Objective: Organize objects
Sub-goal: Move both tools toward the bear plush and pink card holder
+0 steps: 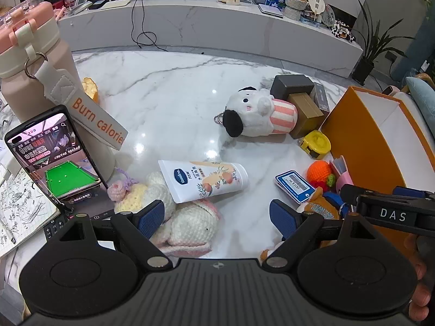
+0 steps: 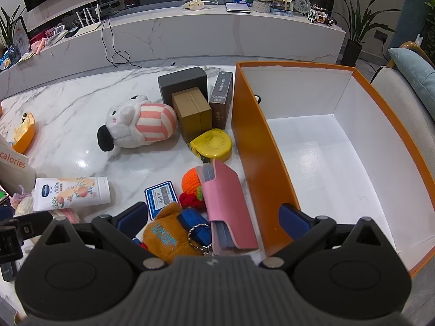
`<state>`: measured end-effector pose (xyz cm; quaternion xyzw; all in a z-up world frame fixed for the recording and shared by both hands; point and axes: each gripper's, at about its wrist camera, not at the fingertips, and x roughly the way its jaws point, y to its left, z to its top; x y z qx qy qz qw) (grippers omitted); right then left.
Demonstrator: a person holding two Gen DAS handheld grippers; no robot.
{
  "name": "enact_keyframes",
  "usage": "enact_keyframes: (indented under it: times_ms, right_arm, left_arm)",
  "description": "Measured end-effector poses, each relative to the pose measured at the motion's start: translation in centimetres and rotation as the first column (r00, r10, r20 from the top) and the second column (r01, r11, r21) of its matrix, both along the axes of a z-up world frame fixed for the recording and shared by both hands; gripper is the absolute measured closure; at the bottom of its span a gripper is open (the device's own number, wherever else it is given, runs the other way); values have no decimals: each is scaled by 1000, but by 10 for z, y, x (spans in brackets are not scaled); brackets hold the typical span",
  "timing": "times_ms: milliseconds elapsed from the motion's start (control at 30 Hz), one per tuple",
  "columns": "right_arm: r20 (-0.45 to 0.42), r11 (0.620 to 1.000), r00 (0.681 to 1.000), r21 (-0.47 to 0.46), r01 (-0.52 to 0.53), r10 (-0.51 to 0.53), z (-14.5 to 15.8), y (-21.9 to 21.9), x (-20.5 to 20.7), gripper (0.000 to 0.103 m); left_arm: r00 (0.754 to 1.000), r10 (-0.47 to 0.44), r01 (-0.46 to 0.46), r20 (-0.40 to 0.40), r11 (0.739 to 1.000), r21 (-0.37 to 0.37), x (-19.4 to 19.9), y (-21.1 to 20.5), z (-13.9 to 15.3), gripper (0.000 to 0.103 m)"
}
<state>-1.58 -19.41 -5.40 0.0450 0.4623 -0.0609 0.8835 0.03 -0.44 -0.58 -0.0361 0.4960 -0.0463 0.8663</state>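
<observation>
Blue-padded fingers (image 2: pixel 295 221) of the right gripper (image 2: pixel 213 221) stand wide apart, holding nothing. Between them, low in the frame, lies a pink case (image 2: pixel 229 203), long axis running up the frame along the fingers, leaning beside the orange box (image 2: pixel 258 146) at right, whose white floor shows bare. The left gripper (image 1: pixel 217 217) is likewise spread and empty, over a crocheted toy (image 1: pixel 187 225) and lotion tube (image 1: pixel 204 179). The right hand seems nearer the case, the box just right.
</observation>
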Motion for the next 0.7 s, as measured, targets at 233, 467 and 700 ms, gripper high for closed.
enact_keyframes:
  times_ms: [233,467,700]
  right_arm:
    - [0,1000,1000,-1,-1,1,0,0,0,1]
    - [0,1000,1000,-1,-1,1,0,0,0,1]
    - [0,1000,1000,0,-1,1,0,0,0,1]
  left_arm:
    - [1000,-6,6,-3,1000,2,-1,-1,-1,3]
    - [1000,-30,30,-8,1000,7,-1,-3,-1,3]
    - [999,-43,43,-12,999,10,-2,-5,-3,3]
